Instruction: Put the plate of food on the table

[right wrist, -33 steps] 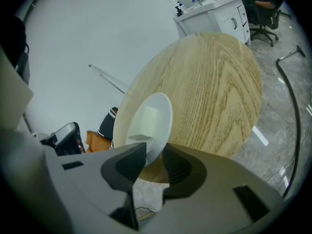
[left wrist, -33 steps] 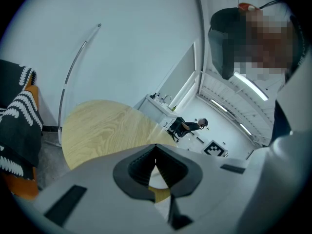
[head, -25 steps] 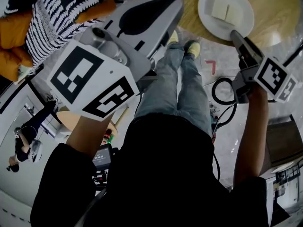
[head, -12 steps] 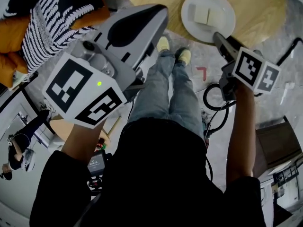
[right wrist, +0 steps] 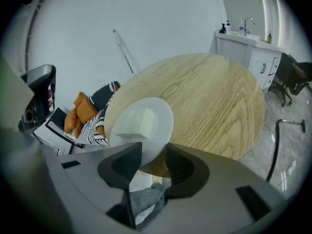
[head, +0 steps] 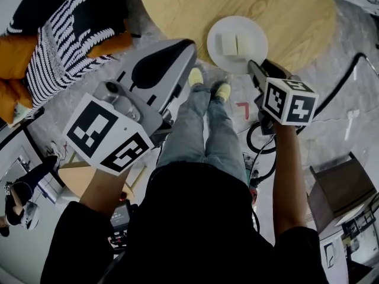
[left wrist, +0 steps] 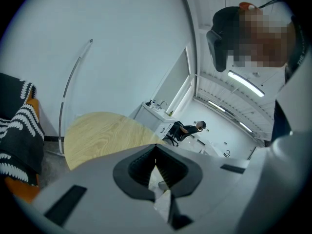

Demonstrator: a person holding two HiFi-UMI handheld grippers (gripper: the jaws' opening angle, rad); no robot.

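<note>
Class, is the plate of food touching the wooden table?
Touching. The right gripper view shows the plate lying flat on the table, near rim overhanging its edge.

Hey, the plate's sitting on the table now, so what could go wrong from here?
The plate sits right at the table's near edge and seems to overhang it. The right gripper's jaws have just been opening, but the rim is between them, so a skewed pull-back could drag or tip the plate off.
</note>
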